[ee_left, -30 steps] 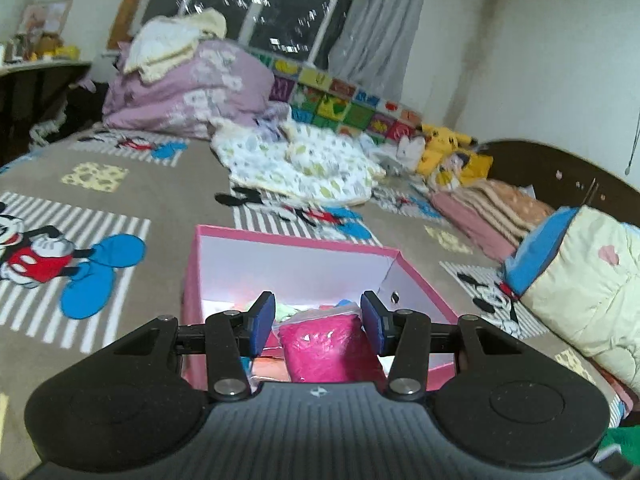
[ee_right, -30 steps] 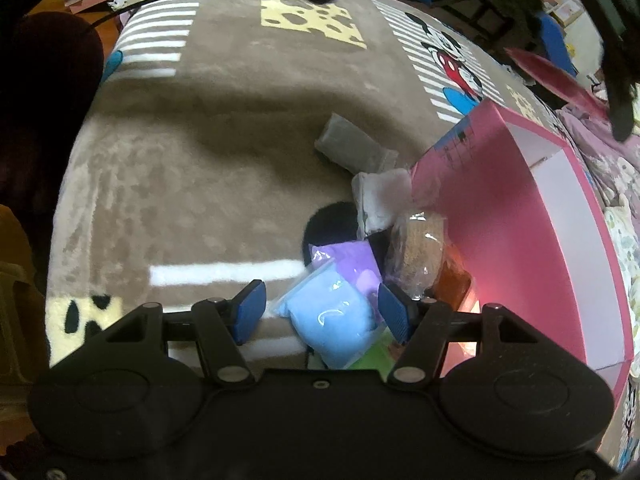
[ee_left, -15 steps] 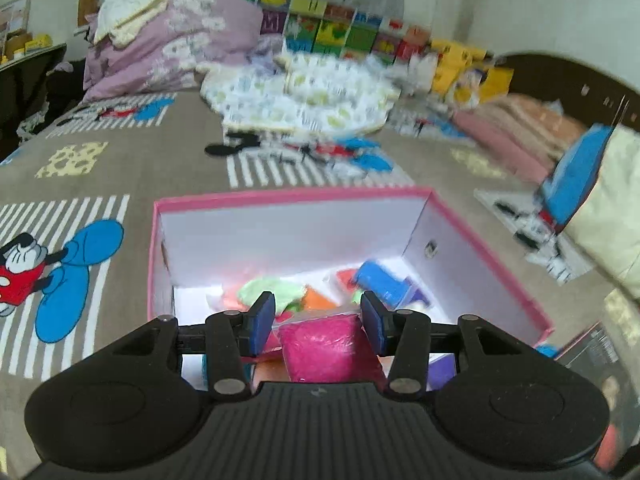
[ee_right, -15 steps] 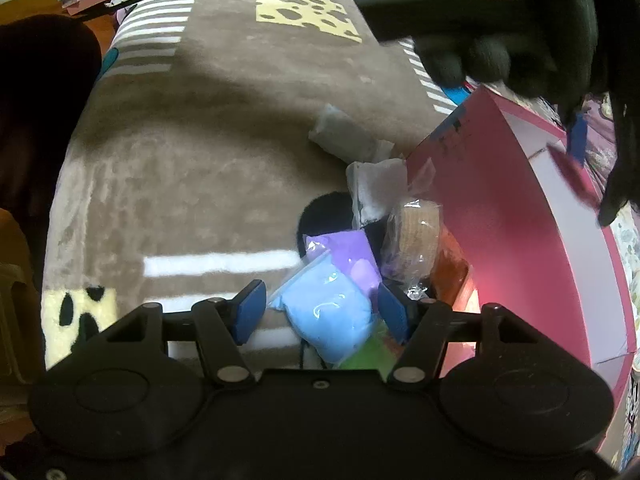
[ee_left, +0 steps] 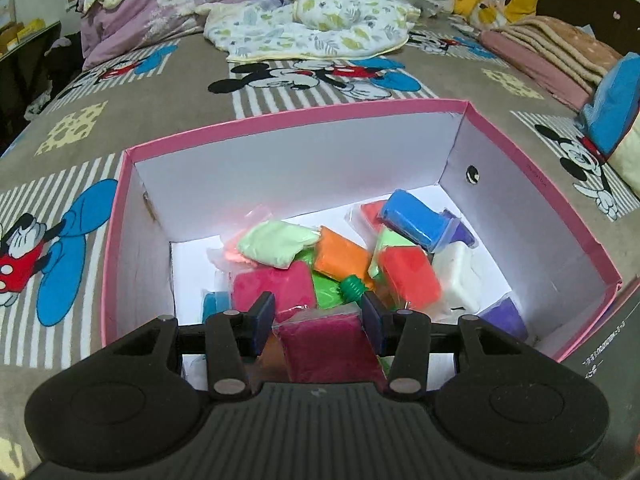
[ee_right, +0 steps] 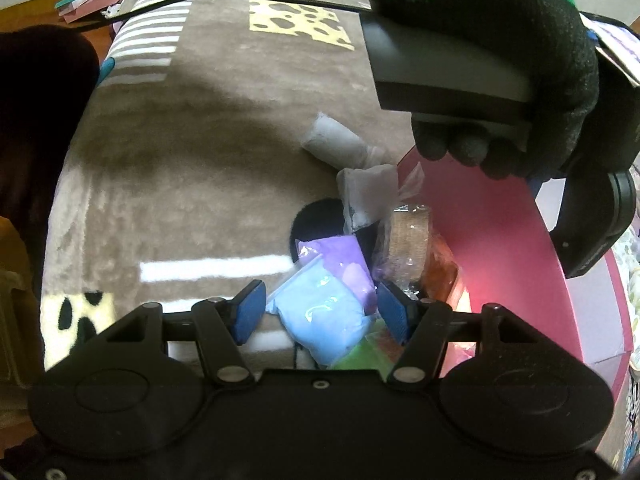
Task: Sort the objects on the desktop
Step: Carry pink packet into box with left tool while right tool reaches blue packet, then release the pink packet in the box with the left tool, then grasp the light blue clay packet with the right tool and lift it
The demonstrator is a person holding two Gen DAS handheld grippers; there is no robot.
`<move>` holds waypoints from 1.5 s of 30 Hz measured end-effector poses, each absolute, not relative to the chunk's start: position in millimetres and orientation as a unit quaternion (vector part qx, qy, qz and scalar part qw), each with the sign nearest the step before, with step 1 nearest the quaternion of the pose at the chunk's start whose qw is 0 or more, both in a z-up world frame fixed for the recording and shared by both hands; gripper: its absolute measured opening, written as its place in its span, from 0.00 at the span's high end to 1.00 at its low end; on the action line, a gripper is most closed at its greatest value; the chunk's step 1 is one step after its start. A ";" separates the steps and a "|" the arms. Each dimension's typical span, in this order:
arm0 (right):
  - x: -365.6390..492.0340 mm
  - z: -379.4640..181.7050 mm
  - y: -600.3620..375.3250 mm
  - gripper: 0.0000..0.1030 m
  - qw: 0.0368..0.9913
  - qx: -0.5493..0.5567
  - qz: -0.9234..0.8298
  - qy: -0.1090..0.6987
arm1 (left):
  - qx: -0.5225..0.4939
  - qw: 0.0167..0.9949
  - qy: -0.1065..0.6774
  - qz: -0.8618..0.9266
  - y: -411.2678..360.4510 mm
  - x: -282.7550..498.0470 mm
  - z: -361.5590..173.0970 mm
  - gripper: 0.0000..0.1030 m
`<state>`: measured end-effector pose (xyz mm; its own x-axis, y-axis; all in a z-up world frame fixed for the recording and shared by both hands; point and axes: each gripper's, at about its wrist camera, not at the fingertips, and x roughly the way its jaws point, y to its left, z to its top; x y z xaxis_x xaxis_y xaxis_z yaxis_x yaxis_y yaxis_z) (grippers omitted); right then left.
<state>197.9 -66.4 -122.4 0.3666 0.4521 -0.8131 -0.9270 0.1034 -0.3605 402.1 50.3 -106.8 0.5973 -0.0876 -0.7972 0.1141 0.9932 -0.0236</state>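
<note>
My left gripper (ee_left: 318, 316) is shut on a magenta clay packet (ee_left: 328, 346) and holds it above the near end of the pink box (ee_left: 344, 114). Several coloured clay packets lie inside the box, among them orange (ee_left: 340, 256), red (ee_left: 408, 276) and blue (ee_left: 416, 220). My right gripper (ee_right: 320, 312) hangs open over a light blue packet (ee_right: 320, 320) on the blanket beside the box's pink wall (ee_right: 492, 240). Purple (ee_right: 344, 260), brown (ee_right: 408, 240), white (ee_right: 368, 196) and grey (ee_right: 336, 146) packets lie just beyond it.
The box sits on a brown Mickey Mouse blanket (ee_left: 304, 76). Pillows, folded blankets (ee_left: 552, 52) and plush toys lie at the back of the bed. In the right wrist view the gloved left hand and its gripper body (ee_right: 480, 64) hang above the box.
My left gripper has moved forward and tilted down over the box with the magenta packet, so the box's inside now shows. The right gripper has barely moved above the light blue packet.
</note>
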 end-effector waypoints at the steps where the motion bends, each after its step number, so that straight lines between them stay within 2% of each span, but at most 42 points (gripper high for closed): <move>1: 198.1 -121.9 -66.7 0.40 0.695 -0.448 0.496 0.265 | 0.014 0.893 0.446 -0.056 50.4 402.2 -107.0 0.55; 9: 198.8 -118.9 -68.6 0.40 0.699 -0.449 0.493 0.260 | 0.013 0.895 0.443 -0.052 48.7 401.2 -106.1 0.55; 14: 200.5 -119.3 -69.6 0.40 0.699 -0.449 0.491 0.261 | 0.007 0.896 0.442 -0.051 48.0 400.0 -104.6 0.47; 31: 210.2 -108.5 -78.6 0.40 0.706 -0.415 0.509 0.265 | -0.033 0.917 0.394 -0.063 60.1 371.4 -79.8 0.47; 45: 197.4 -128.4 -81.0 0.42 0.645 -0.510 0.524 0.221 | -0.079 0.936 0.329 -0.093 65.7 296.4 -54.8 0.47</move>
<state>197.4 -81.0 -128.4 0.3535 0.4505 -0.8198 -0.9018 -0.0689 -0.4267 296.4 65.7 -54.8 0.7660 -0.2268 -0.6015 0.1233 0.9702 -0.2088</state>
